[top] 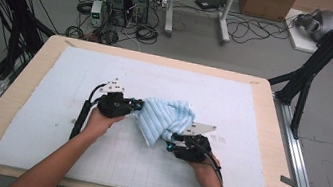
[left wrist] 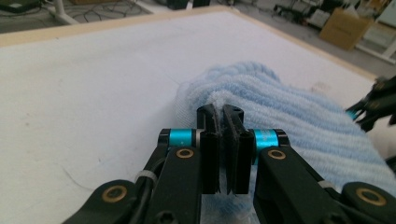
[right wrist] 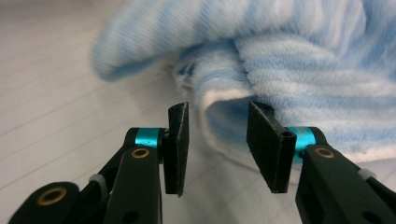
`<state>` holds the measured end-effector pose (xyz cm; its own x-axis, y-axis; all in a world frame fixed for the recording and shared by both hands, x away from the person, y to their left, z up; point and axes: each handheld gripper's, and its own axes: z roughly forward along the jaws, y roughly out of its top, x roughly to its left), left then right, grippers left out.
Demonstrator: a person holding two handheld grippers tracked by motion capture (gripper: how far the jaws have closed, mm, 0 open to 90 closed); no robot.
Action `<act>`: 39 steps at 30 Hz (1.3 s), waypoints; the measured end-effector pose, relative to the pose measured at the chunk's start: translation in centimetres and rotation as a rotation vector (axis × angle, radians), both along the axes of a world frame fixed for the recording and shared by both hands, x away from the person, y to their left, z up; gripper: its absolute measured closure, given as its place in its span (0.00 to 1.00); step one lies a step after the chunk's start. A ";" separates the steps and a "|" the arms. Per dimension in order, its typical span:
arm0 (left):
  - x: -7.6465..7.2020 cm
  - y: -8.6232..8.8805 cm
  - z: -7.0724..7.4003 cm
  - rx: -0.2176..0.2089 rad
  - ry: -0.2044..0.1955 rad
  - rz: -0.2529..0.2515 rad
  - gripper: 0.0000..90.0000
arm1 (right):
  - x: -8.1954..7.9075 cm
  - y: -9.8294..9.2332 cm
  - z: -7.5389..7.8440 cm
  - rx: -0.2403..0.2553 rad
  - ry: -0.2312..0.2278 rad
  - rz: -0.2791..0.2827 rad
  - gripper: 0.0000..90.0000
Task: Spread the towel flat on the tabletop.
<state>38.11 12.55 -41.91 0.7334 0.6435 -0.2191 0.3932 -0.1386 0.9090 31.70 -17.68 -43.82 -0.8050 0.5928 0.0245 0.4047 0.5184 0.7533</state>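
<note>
In my right gripper view, the far part of the towel was blurred, and its top and right side ran off the frame. In my left gripper view, my own jaws covered the towel edge they pinched, and the towel's lower right was cut off by the frame. From the high view, the towel hid my left gripper's tips, and my forearms were cut off at the bottom edge.

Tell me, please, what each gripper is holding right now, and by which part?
The left gripper is shut on the towel's edge. The right gripper holds nothing: its jaws stand open around a fold of the towel.
</note>
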 end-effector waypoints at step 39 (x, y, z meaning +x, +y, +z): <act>3.1 8.7 1.0 -0.019 -0.013 0.263 0.95 | 0.2 -3.9 2.7 0.409 0.140 0.106 0.46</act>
